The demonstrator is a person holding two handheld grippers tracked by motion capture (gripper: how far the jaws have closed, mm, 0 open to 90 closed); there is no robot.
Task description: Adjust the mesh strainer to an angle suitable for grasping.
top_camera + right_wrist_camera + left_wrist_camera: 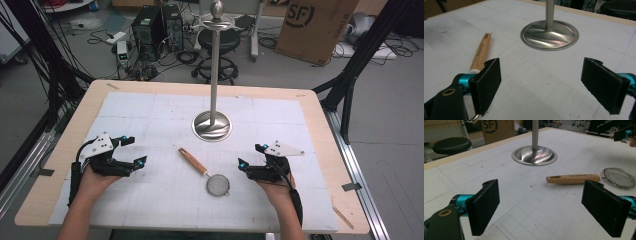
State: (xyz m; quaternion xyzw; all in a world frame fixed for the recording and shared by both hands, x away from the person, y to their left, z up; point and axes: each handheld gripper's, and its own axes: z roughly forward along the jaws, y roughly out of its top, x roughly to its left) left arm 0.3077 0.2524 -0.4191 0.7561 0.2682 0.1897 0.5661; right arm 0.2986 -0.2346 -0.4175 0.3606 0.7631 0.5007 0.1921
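A small mesh strainer [218, 185] with a wooden handle [193, 161] lies flat on the white mat, near the front centre. Behind it stands a tall metal stand [214, 70] on a round steel base [212, 126]. My left gripper [134, 150] rests open at the left of the mat, well apart from the strainer. In the left gripper view the handle [573, 179] and the mesh bowl [619, 178] lie beyond the spread jaws. My right gripper [250, 155] is open just right of the strainer; its view shows the handle [481, 53] past the left jaw and the base [549, 35] ahead.
The white gridded mat [150, 107] covers most of the wooden table [65, 145]. Beyond the table's far edge are a black stool [220, 45], computer cases [157, 25], cables and a cardboard box [315, 25]. Black frame posts stand at both sides.
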